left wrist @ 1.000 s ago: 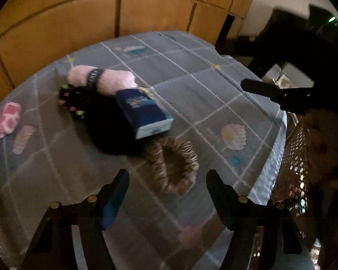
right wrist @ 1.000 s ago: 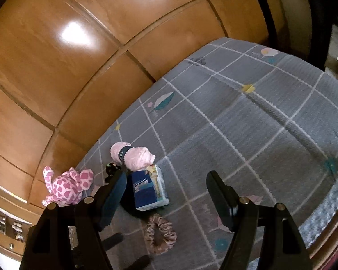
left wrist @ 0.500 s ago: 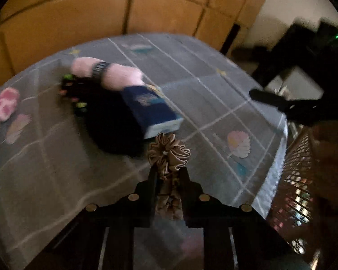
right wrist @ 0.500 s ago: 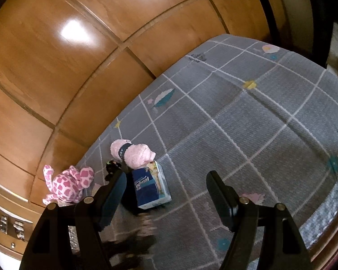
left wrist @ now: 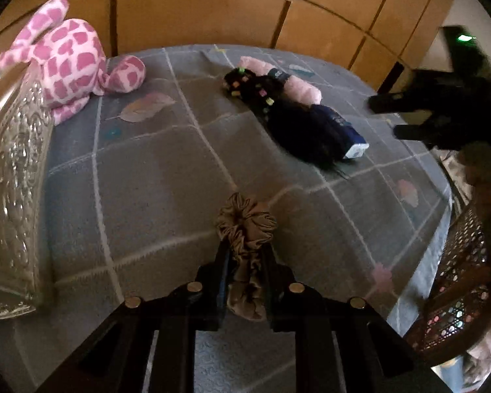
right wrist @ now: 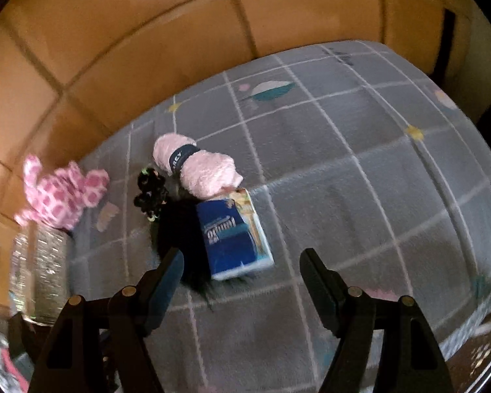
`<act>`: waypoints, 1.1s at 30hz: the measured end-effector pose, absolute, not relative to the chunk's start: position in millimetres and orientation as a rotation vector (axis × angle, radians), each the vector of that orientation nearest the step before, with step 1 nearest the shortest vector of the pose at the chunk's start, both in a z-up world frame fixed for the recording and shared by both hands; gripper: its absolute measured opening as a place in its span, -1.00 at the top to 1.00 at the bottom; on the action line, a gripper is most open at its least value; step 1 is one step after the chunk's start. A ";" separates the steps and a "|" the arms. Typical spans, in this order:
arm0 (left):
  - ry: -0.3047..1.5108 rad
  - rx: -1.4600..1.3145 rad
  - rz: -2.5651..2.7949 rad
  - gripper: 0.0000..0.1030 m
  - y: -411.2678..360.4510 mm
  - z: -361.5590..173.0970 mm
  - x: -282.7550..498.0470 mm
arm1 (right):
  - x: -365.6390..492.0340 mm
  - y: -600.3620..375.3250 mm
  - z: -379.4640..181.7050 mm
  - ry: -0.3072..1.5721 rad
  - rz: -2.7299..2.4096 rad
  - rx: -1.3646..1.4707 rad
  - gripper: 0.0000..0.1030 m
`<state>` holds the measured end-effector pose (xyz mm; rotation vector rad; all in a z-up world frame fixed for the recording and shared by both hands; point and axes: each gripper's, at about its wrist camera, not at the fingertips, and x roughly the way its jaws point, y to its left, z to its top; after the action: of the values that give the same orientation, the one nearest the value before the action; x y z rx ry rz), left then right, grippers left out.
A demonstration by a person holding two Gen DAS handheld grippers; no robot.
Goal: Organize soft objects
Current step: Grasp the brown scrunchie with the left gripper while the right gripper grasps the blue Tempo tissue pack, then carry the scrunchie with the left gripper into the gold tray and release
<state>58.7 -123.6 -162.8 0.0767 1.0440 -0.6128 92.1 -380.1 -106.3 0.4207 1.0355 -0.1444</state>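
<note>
Left wrist view: my left gripper (left wrist: 245, 255) sits at the bottom centre, its two black fingers pinching a brown satin scrunchie (left wrist: 245, 226). The gathered, shiny fabric bunches above the fingertips and hangs down between them. Beneath lies a grey bedspread (left wrist: 147, 170) with a pale grid and small leaf prints. At the far left, cut off by the frame, stands a clear container (left wrist: 13, 180) with a bumpy, glittering pattern; I cannot make out anything inside it. Above it, at upper left, lies a plush toy (left wrist: 68, 55) in pink and white patches. At upper centre a fluffy pink rolled towel (left wrist: 298, 88) with a dark band lies against a black, hairy bundle dotted with coloured clips (left wrist: 262, 91) and a blue tissue pack (left wrist: 340, 131). The right edge is dark and hard to read.

Right wrist view, somewhat blurred: my right gripper (right wrist: 242, 281) is at the bottom, fingers spread wide and pinching nothing. Between and above them lies the tissue pack (right wrist: 235, 239), glossy blue, touching the towel (right wrist: 206, 170). The plush toy (right wrist: 62, 193) and container (right wrist: 45, 268) sit at the left.
</note>
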 end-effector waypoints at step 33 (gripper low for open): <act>1.060 0.076 -0.570 0.68 -155.2 -120.0 107.7 | 131.9 -407.0 -154.1 1.202 -0.236 0.347 -0.08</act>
<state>107.7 -155.2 -120.0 0.0755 1.0599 -0.5698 131.9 -407.0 -154.1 0.3467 1.2016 -0.2360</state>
